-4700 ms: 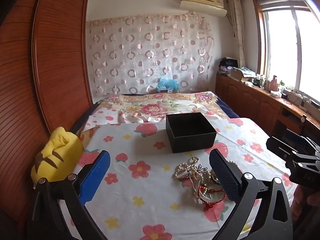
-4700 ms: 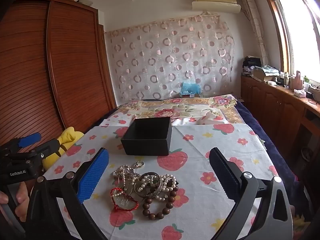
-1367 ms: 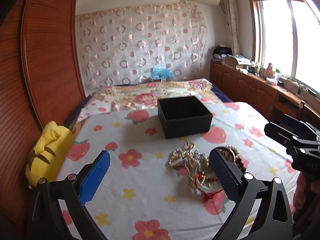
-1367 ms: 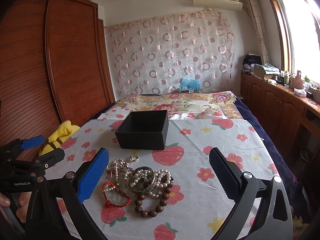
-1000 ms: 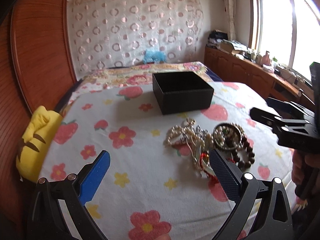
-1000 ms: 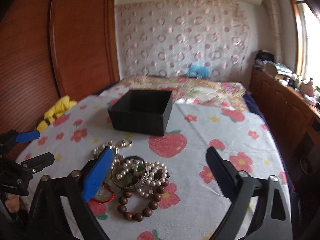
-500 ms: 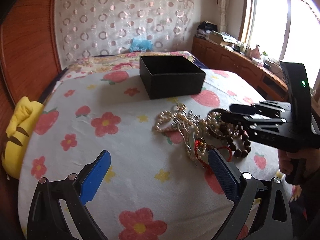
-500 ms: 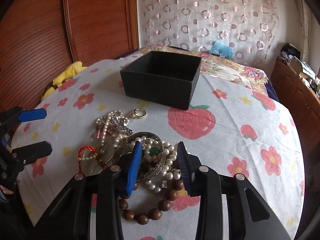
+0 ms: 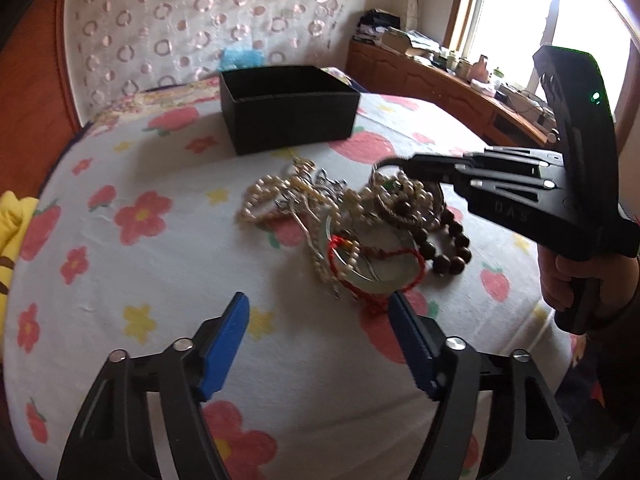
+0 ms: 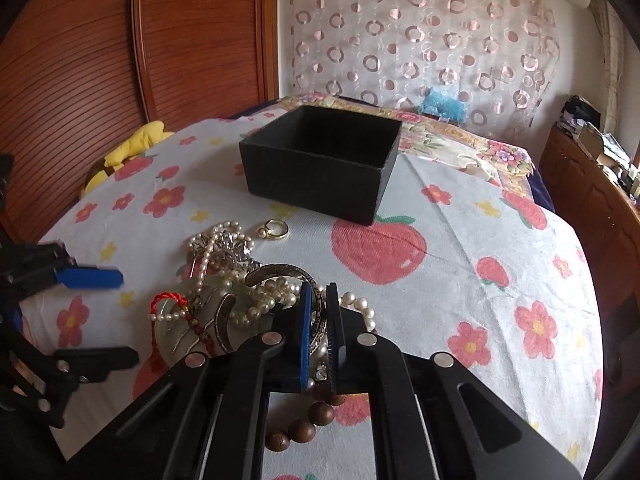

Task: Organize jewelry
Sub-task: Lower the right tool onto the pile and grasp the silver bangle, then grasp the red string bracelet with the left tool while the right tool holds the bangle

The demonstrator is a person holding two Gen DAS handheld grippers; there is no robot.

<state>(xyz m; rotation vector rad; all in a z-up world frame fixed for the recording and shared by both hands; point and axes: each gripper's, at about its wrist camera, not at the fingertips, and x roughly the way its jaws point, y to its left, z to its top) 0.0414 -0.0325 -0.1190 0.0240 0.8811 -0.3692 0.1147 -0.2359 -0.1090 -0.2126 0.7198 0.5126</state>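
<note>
— Two grippers are over the jewelry, correct? How do they stand?

— Yes. The right gripper [image 10: 319, 312] has just been closing, and its blue and black pads now pinch the rim of a silver engraved bangle [image 10: 280, 270] at the near right of the jewelry pile [image 9: 352, 220]. From the left wrist view its black fingers reach in from the right, tips on the pile's far right part, with a person's hand [image 9: 572, 280] around the handle.

— And the left one?

— The left gripper [image 9: 316, 312] has also just been closing, but its blue pads remain partly apart with only the flowered cloth [image 9: 160, 272] between them. It sits at the near edge of the pile, the right pad just beside a red cord bracelet [image 9: 376, 268], though contact I cannot tell.

— Where does the rest lie?

— Heaped together mid-cloth: pearl strands [image 10: 224, 240], a pale green bangle [image 9: 362, 278] inside the red cord, and dark wooden beads [image 10: 304, 426] at the near right. A small gold ring [image 10: 276, 228] lies apart on the far side, between the pile and an open black box [image 10: 324, 164], which stands farther back on the cloth. A yellow plush toy [image 10: 132, 144] lies at the far left edge.
</note>
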